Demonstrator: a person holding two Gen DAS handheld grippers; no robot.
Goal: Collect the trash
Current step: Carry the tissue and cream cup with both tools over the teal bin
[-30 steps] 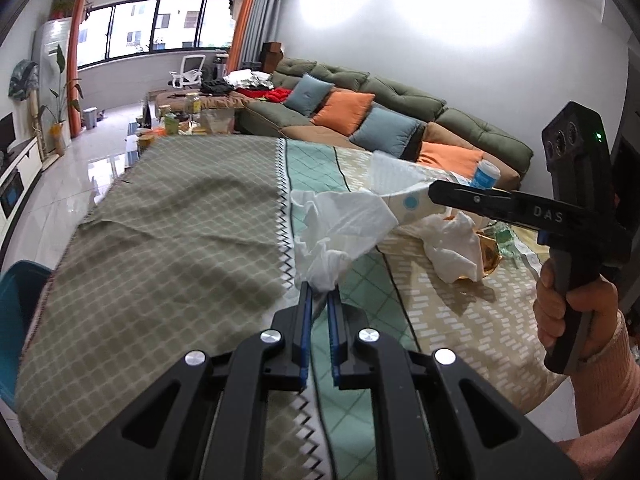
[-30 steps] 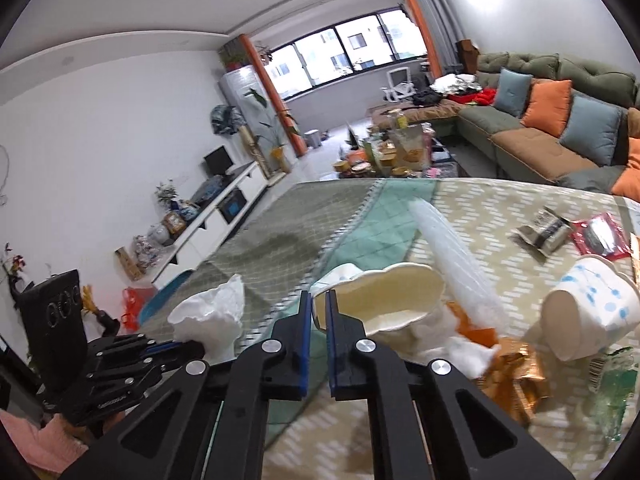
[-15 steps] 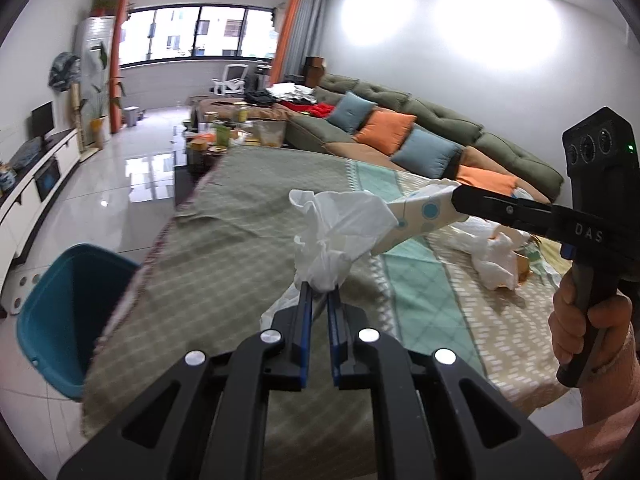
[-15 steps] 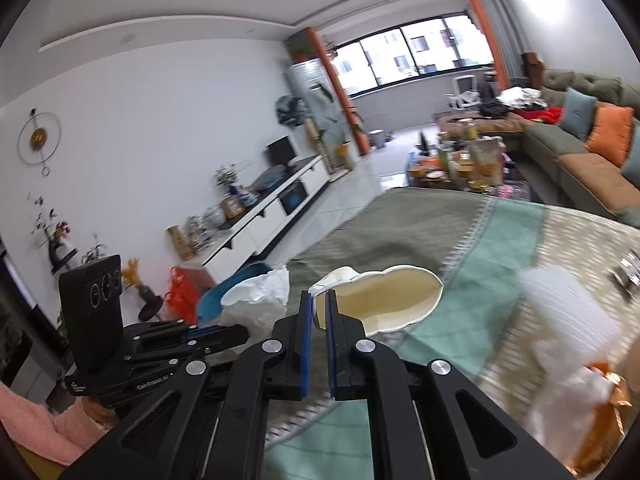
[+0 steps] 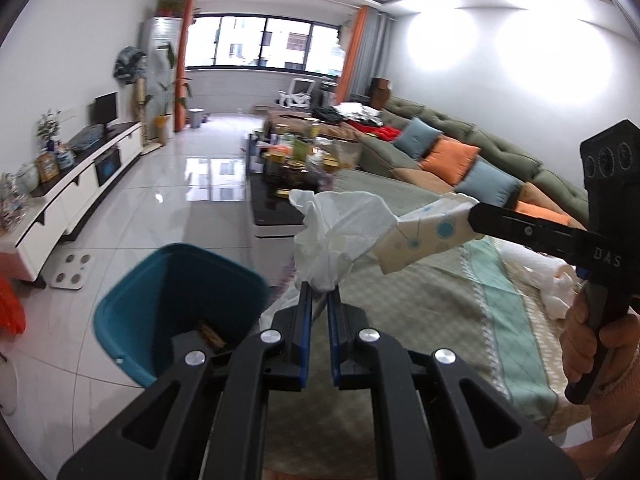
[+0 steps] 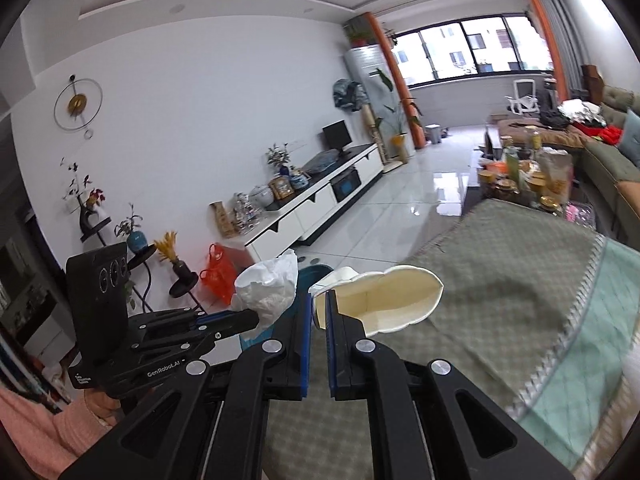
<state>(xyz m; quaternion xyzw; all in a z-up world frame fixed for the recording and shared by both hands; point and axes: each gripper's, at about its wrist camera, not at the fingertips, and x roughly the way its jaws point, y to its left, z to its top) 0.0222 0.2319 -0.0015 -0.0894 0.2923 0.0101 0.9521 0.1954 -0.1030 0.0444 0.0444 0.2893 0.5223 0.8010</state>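
Note:
My left gripper is shut on a crumpled white tissue, which it holds in the air just right of a teal waste bin on the floor. My right gripper is shut on the rim of a squashed paper cup, cream inside and white with blue dots outside. In the right wrist view the left gripper and its tissue sit just left of the cup. The bin peeks out behind them.
A table with a green and teal cloth lies to the right, with more white tissue litter on it. A black coffee table with jars, a green sofa, a white TV cabinet and an orange bag stand around the tiled floor.
Both grippers have swung left off the table toward the floor, each keeping its hold. The teal bin has come from the left edge to just below and left of the tissue.

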